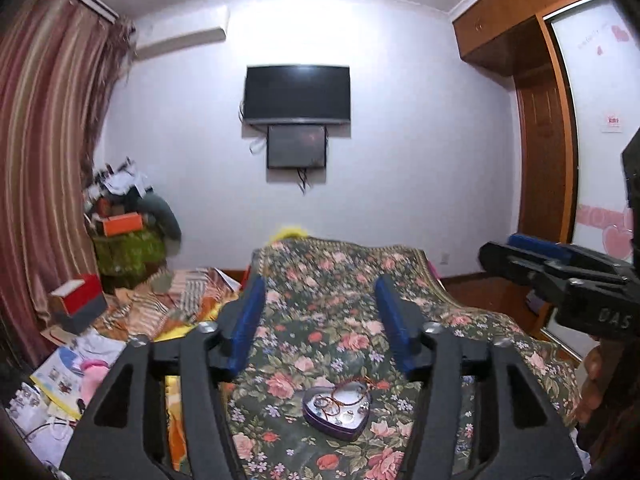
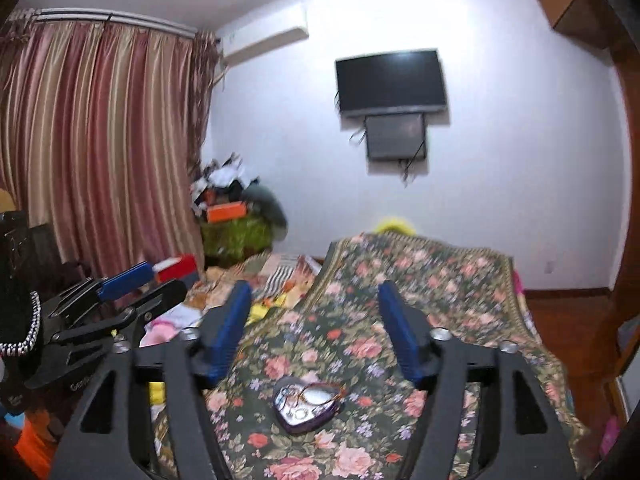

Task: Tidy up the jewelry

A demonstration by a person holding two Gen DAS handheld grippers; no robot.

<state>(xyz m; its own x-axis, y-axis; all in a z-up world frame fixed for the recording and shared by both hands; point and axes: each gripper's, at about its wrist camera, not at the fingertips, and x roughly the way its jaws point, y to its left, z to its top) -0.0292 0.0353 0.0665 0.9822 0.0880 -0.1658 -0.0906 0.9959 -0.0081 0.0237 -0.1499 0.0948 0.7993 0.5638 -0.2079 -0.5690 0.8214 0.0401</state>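
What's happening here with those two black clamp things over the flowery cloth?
A person is sorting jewelry with a hand-held gripper in each hand. The left gripper and the right gripper are both open and hold nothing, raised above the flowered cloth. Below them on the cloth sits a heart-shaped box without a lid, with rings and a thin chain inside. Neither gripper touches it.

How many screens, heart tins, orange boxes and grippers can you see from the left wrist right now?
Wall screens: 2, the large screen and the small screen below it
Heart-shaped tin holding jewelry: 1
Orange box: 1
Grippers: 2, left gripper and right gripper, both empty
Total: 6
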